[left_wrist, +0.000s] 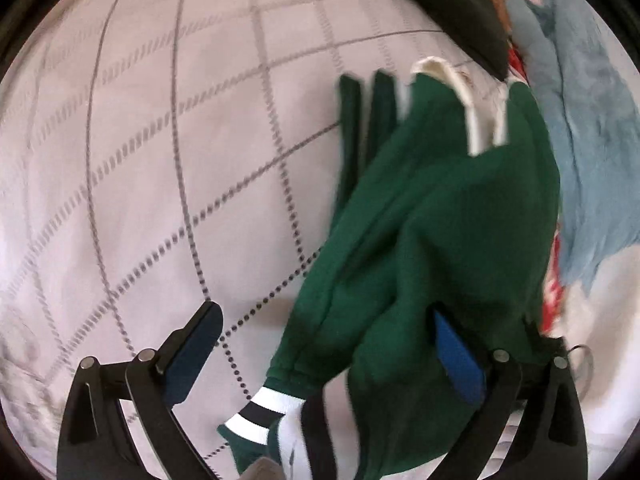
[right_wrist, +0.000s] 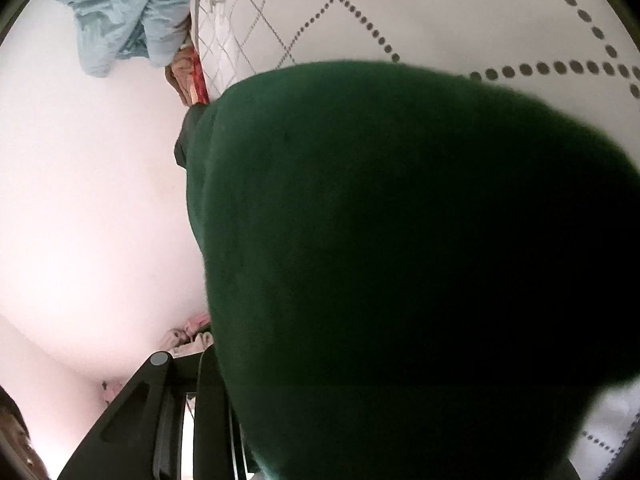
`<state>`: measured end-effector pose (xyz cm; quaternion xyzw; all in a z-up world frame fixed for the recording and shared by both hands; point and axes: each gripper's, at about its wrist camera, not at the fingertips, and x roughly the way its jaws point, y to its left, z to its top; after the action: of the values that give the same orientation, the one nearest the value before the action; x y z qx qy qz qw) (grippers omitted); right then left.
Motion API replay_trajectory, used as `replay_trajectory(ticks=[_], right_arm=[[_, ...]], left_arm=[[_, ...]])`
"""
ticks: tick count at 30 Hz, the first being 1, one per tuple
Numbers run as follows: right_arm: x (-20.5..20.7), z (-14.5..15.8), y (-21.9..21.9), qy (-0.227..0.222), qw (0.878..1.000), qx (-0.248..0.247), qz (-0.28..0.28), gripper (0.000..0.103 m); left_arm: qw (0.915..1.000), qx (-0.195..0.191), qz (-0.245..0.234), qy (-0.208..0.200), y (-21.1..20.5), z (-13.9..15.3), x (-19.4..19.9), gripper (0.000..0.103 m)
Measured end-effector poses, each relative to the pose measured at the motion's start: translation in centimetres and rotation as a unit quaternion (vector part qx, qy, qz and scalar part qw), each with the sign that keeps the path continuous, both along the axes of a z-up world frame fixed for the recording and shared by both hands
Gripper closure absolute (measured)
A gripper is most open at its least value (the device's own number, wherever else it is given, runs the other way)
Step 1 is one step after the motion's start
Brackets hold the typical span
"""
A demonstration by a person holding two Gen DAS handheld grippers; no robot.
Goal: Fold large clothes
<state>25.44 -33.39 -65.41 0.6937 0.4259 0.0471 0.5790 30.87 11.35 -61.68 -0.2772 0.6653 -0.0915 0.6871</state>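
Observation:
A dark green sweatshirt (left_wrist: 440, 220) with a white collar and a black-and-white striped cuff (left_wrist: 264, 412) hangs bunched above the bed. My left gripper (left_wrist: 324, 316) is open, its blue pads far apart. The cloth drapes over the right pad (left_wrist: 456, 360), while the left pad (left_wrist: 192, 352) is bare. In the right wrist view the same green sweatshirt (right_wrist: 400, 260) fills most of the picture and lies over my right gripper. Only that gripper's left finger arm (right_wrist: 156, 396) shows. Its fingertips are hidden, so I cannot tell how its jaws stand.
A white bedsheet (left_wrist: 160, 160) with grey lines and dotted diamonds spreads under the left gripper. A light blue garment (left_wrist: 584, 140), a dark garment (left_wrist: 452, 4) and a red patterned cloth (left_wrist: 554, 292) lie to the right. The blue garment (right_wrist: 120, 12) also shows top left.

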Motion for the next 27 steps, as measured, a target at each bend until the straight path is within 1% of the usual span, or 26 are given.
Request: replay_trajectory(ticks=[1, 2, 4, 5, 6, 8, 10, 11, 12, 13, 14, 15, 16, 17, 18, 20, 21, 22, 23, 24, 25, 27], right_arm=[[-0.1, -0.2, -0.1, 0.002, 1.0, 0.001, 0.003, 0.059], [-0.1, -0.3, -0.2, 0.004, 1.0, 0.001, 0.007, 0.051], [0.4, -1.1, -0.5, 0.014, 1.0, 0.001, 0.016, 0.047], [0.4, -1.5, -1.0, 0.014, 1.0, 0.006, 0.014, 0.044], [-1.0, -1.6, -1.2, 0.015, 1.0, 0.008, 0.015, 0.043], [-1.1, -1.9, -1.3, 0.015, 1.0, 0.012, 0.014, 0.04], [-0.9, -2.0, -1.3, 0.014, 1.0, 0.013, 0.013, 0.038], [-0.8, -2.0, -1.2, 0.013, 1.0, 0.013, 0.012, 0.038], [-0.7, -2.0, -1.1, 0.013, 1.0, 0.011, 0.013, 0.038], [-0.6, -1.9, -1.0, 0.008, 1.0, 0.01, 0.014, 0.039], [-0.4, -1.8, -0.9, 0.005, 1.0, 0.003, 0.02, 0.051], [-0.2, -1.6, -0.7, 0.003, 1.0, -0.005, 0.023, 0.054], [-0.1, -1.4, -0.5, -0.005, 1.0, -0.006, 0.019, 0.062], [0.0, -1.2, -0.3, -0.012, 1.0, -0.004, 0.013, 0.067], [0.2, -0.9, -0.1, -0.016, 1.0, -0.003, 0.012, 0.068], [0.7, -0.4, 0.3, -0.023, 1.0, 0.003, 0.004, 0.07], [2.7, 0.1, 0.8, -0.028, 1.0, 0.013, -0.005, 0.071], [3.0, 0.6, 1.1, -0.032, 0.999, 0.015, -0.008, 0.071], [3.9, 1.3, 0.4, -0.039, 0.999, 0.016, -0.01, 0.072], [4.0, 2.2, 0.7, -0.049, 0.998, 0.024, -0.012, 0.072], [4.4, 3.0, 0.8, -0.057, 0.998, 0.029, -0.011, 0.072], [5.4, 4.9, 1.5, -0.072, 0.997, 0.026, -0.005, 0.072]], left_arm=[[0.9999, -0.013, 0.005, 0.003, -0.1, -0.2, -0.2, 0.0], [0.9998, -0.016, 0.006, 0.003, -0.3, -0.6, -0.1, 0.0], [0.9999, -0.009, -0.003, -0.01, -0.9, -0.5, 0.3, 0.0], [0.9997, -0.003, -0.015, -0.019, -1.4, -0.2, 0.8, 0.0], [0.9995, -0.001, -0.02, -0.023, -1.6, -0.1, 1.2, 0.0], [0.9989, -0.002, -0.034, -0.031, -2.3, 0.0, 2.1, 0.0], [0.9984, -0.003, -0.042, -0.038, -2.7, 0.2, 2.8, 0.0], [0.9977, -0.004, -0.048, -0.047, -3.0, 0.4, 3.3, 0.004], [0.9968, -0.005, -0.053, -0.059, -3.2, 0.8, 3.6, 0.027], [0.9958, -0.012, -0.059, -0.068, -3.6, 1.0, 4.0, 0.038], [0.9952, -0.001, -0.064, -0.074, -4.3, 1.3, 4.0, 0.045], [0.9939, 0.007, -0.072, -0.083, -4.8, 1.7, 4.3, 0.062], [0.9926, 0.024, -0.074, -0.093, -5.0, 2.4, 4.5, 0.069], [0.9912, 0.034, -0.073, -0.105, -4.9, 3.1, 4.7, 0.078], [0.99, 0.037, -0.073, -0.115, -4.7, 3.9, 4.9, 0.083], [0.989, 0.04, -0.071, -0.124, -4.5, 5.0, 5.1, 0.086], [0.9878, 0.045, -0.073, -0.13, -4.5, 5.7, 5.2, 0.087], [0.987, 0.047, -0.074, -0.135, -4.4, 6.0, 5.3, 0.088], [0.9859, 0.05, -0.074, -0.141, -4.3, 6.9, 5.4, 0.089], [0.9853, 0.05, -0.071, -0.147, -4.2, 7.7, 5.5, 0.089], [0.9847, 0.049, -0.07, -0.152, -3.7, 7.9, 5.3, 0.089], [0.9834, 0.044, -0.063, -0.164, -3.2, 9.5, 5.8, 0.09]])
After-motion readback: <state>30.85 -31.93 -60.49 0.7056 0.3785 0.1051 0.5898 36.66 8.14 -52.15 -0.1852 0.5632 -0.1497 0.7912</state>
